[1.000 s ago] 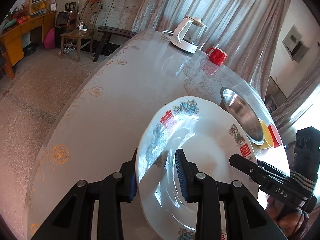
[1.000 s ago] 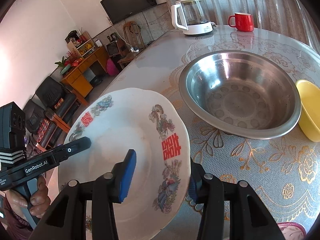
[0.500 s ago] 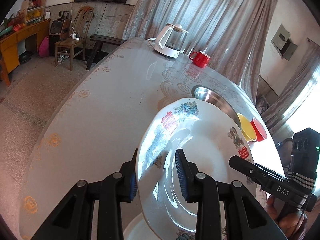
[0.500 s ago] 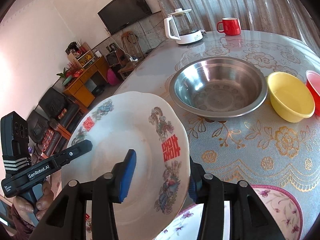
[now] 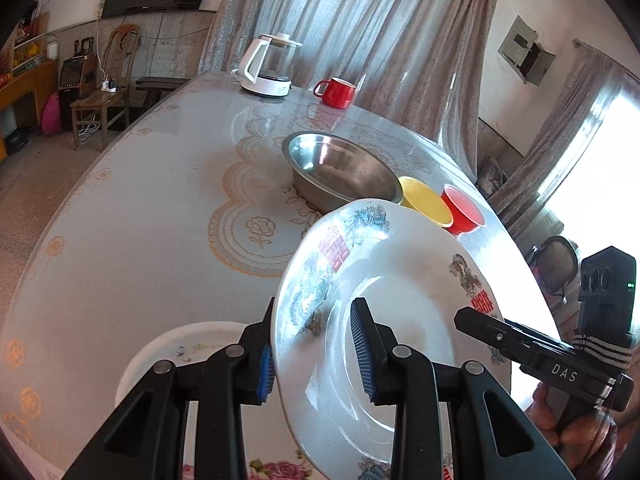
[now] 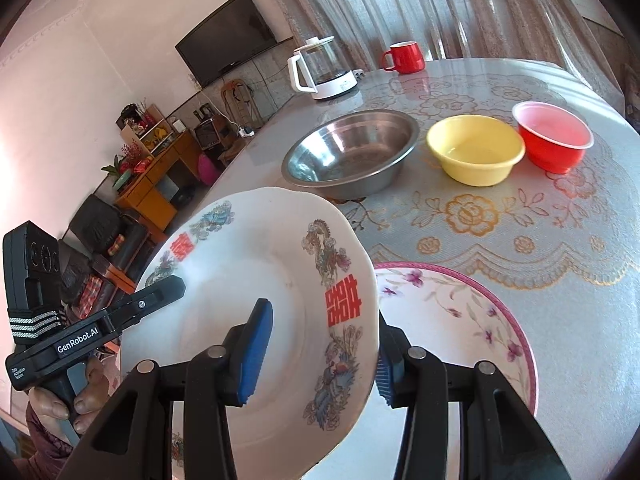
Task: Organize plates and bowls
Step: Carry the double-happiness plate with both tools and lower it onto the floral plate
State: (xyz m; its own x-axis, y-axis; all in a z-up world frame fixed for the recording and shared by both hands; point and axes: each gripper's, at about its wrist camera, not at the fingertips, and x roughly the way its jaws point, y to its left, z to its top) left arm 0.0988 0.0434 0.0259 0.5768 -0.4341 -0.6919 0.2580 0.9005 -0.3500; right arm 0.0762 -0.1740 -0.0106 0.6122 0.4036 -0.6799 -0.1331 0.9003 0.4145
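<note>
Together, left gripper and right gripper clamp opposite rims of the tilted plate.

A white electric kettle with a glass body stands at the table's far edge, a red mug just beside it. Beyond, grey curtains hang; a wall-mounted television, a wooden chair and an orange cabinet line the room.
</note>
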